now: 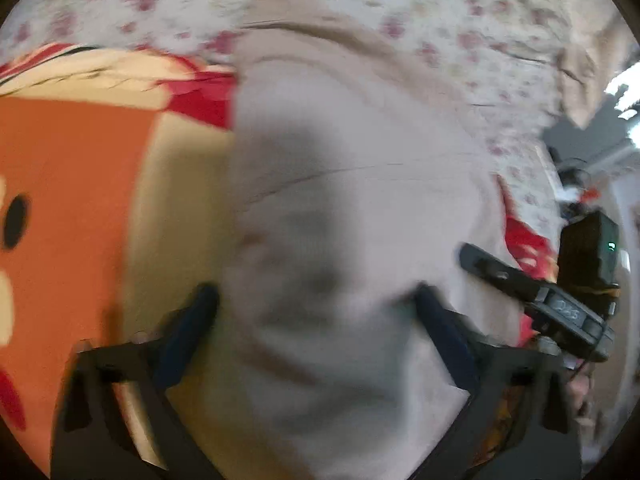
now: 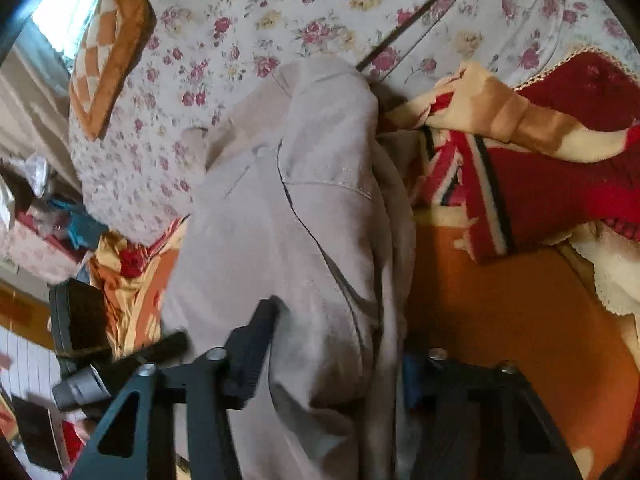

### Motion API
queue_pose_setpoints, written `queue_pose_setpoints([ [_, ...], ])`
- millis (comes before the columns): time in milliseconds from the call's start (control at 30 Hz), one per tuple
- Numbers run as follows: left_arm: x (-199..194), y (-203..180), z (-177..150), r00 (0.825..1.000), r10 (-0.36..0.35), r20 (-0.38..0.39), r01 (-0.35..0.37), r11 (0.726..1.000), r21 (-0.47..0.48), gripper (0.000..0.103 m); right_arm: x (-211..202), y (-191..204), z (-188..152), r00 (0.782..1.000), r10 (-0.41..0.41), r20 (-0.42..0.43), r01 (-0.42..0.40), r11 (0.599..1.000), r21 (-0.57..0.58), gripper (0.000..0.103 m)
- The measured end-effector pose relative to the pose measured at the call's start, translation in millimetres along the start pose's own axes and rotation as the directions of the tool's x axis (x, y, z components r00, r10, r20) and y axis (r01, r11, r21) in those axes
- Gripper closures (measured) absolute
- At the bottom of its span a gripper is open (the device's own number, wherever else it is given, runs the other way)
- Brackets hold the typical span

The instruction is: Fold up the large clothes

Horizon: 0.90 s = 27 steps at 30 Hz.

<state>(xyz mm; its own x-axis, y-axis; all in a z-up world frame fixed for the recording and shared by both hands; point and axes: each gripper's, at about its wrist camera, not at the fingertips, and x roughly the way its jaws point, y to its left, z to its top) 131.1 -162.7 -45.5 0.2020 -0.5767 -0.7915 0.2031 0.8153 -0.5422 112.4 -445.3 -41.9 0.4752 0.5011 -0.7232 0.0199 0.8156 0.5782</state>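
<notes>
The pale grey-beige cotton garment is plain, with tone-on-tone stitched seams; in the blurred left wrist view the same garment reads light grey with a darker shadow patch at its centre. It lies on an orange, cream and red patterned fleece blanket, which carries red blocks edged with black and cream stripes on the right, and a black oval spot on orange at the near left in the left wrist view. Farther back, the white floral bedsheet is printed with small pink-red and yellow roses, and an orange-and-white chequered cushion with a brown border sits at the far left.
</notes>
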Motion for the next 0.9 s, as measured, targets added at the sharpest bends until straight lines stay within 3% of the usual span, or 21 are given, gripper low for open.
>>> queue_pose_setpoints([
  [100, -24.1, -11.1, 0.5, 0.999, 0.023, 0.030, -0.025, 0.999, 0.045, 0.069, -17.3, 20.3, -2.8, 1.000, 0.006, 0.024, -0.005, 0.999, -0.040, 0.073],
  [233, -82.6, -24.1, -23.8, 0.998, -0.030, 0.062, 0.023, 0.993, 0.119, 0.070, -51.8, 48.3, -18.1, 0.993, 0.113, 0.024, -0.111, 0.992, -0.059, 0.077],
  [367, -125.4, -19.6, -79.0, 0.999, -0.023, 0.045, 0.016, 0.987, 0.158, 0.070, -75.9, 76.5, -61.4, 0.979, 0.206, -0.005, -0.205, 0.973, -0.104, 0.078],
  [433, -126.9, -12.6, -115.5, 1.000, 0.011, 0.021, -0.014, 0.986, 0.168, 0.070, -84.5, 80.4, -91.9, 0.975, 0.221, -0.023, -0.222, 0.968, -0.115, 0.078],
  [500, -114.2, -2.8, -139.7, 0.997, 0.080, -0.010, -0.078, 0.985, 0.154, 0.067, -78.9, 73.2, -124.6, 0.979, 0.199, -0.050, -0.203, 0.976, -0.084, 0.072],
  [533, -107.3, 0.7, -146.9, 0.992, 0.123, -0.020, -0.118, 0.981, 0.151, 0.059, -69.3, 64.6, -139.5, 0.989, 0.136, -0.065, -0.140, 0.989, -0.051, 0.068],
  [600, -110.3, 2.9, -151.3, 0.990, 0.140, 0.011, -0.140, 0.981, 0.137, 0.055, -59.6, 52.3, -151.7, 0.995, 0.054, -0.088, -0.056, 0.998, -0.023, 0.064],
  [667, -128.2, -3.2, -149.1, 0.984, 0.160, 0.078, -0.169, 0.977, 0.128, 0.054, -72.4, 50.3, -155.4, 0.997, 0.049, -0.053, -0.049, 0.999, 0.005, 0.063],
  [733, -144.9, -12.4, -143.4, 0.968, 0.189, 0.164, -0.212, 0.967, 0.140, 0.038, -100.5, 65.5, -153.0, 0.999, 0.024, 0.034, -0.022, 0.999, -0.047, 0.063],
  [767, -151.9, -17.9, -139.6, 0.957, 0.204, 0.208, -0.235, 0.962, 0.140, 0.034, -110.1, 73.7, -151.3, 0.997, 0.015, 0.071, -0.010, 0.997, -0.074, 0.060],
  [833, -153.5, -23.3, -133.0, 0.944, 0.218, 0.248, -0.255, 0.958, 0.129, 0.033, -125.7, 98.6, -146.5, 0.990, 0.018, 0.137, 0.003, 0.989, -0.151, 0.058],
  [900, -144.6, -27.6, -128.0, 0.937, 0.243, 0.251, -0.281, 0.951, 0.126, 0.033, -122.0, 117.5, -141.8, 0.989, 0.014, 0.145, 0.018, 0.977, -0.212, 0.058],
])
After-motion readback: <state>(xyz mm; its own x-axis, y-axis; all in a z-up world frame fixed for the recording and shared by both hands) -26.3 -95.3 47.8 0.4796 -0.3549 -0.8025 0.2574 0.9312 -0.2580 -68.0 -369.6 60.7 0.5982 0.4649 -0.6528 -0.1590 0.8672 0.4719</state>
